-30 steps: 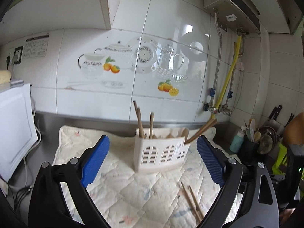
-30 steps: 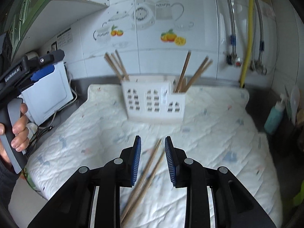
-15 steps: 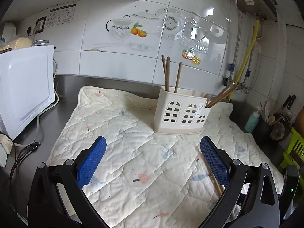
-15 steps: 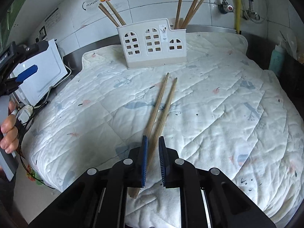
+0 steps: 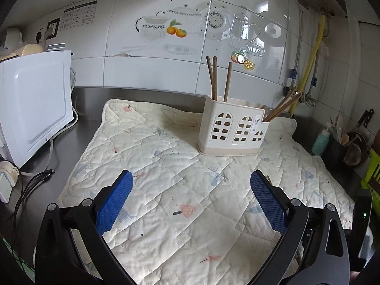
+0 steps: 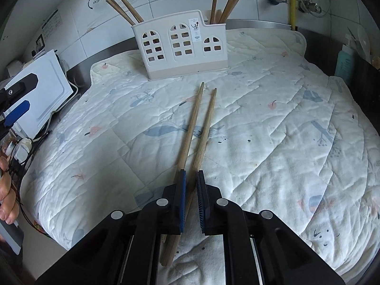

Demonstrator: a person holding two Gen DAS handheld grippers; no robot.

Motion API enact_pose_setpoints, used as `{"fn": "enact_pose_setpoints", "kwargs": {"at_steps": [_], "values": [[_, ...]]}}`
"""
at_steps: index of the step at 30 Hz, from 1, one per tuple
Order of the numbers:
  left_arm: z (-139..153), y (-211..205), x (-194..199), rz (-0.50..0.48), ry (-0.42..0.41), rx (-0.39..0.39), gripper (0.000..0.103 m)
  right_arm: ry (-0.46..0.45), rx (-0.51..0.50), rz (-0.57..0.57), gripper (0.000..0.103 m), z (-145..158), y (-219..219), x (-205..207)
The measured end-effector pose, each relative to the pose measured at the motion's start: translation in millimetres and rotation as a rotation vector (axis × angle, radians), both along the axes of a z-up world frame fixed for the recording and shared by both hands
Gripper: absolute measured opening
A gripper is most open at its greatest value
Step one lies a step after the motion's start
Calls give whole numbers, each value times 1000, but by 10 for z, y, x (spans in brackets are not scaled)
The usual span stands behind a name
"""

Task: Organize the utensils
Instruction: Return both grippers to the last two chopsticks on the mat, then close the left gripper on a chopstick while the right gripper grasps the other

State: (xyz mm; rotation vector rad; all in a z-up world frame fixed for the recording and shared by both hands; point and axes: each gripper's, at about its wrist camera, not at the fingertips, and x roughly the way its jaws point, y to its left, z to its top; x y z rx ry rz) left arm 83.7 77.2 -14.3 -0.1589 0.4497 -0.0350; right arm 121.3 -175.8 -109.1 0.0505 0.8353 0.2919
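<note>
Two wooden chopsticks (image 6: pixel 199 128) lie on the quilted mat (image 6: pixel 273 142), tips toward a white utensil holder (image 6: pixel 182 45). My right gripper (image 6: pixel 191 178) is nearly shut around one chopstick's thick end; the other runs just outside its left pad (image 6: pixel 182 190). The holder (image 5: pixel 234 128) has several chopsticks standing in its left and right compartments. My left gripper (image 5: pixel 191 190) is wide open and empty above the mat, well in front of the holder. A chopstick tip (image 5: pixel 268 180) shows beside its right finger.
A white appliance (image 5: pixel 33 104) stands at the left with cables (image 5: pixel 35 180) on the steel counter. A teal bottle (image 5: pixel 320 140) and a dark cup of utensils (image 5: pixel 339 147) stand at the right. Tiled wall and pipes are behind.
My right gripper has come down and narrowed around the thick end of one chopstick. My left gripper has drawn back and lowered, staying open.
</note>
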Motion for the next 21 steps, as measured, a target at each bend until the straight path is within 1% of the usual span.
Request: {"fn": "enact_pose_setpoints", "kwargs": {"at_steps": [3,8,10,16,18,21], "values": [[-38,-29,2,-14,14,-4,98,-4,0,1,8,-2,-6,-3],[-148,-157,31,-73,71,-16,98,-26,-18,-8,7,26,-71,-36],[-205,-236,35,-100,91,-11,97,-35,-26,-13,7,39,-129,-53],[-364,-462,21,-178,146,-38,97,-62,-38,-33,7,82,-365,-124],[-426,-565,13,-186,168,-37,97,-67,-39,-41,7,82,-446,-136],[-511,-739,-44,-190,178,-42,96,-77,-43,-52,7,77,-573,-162]]}}
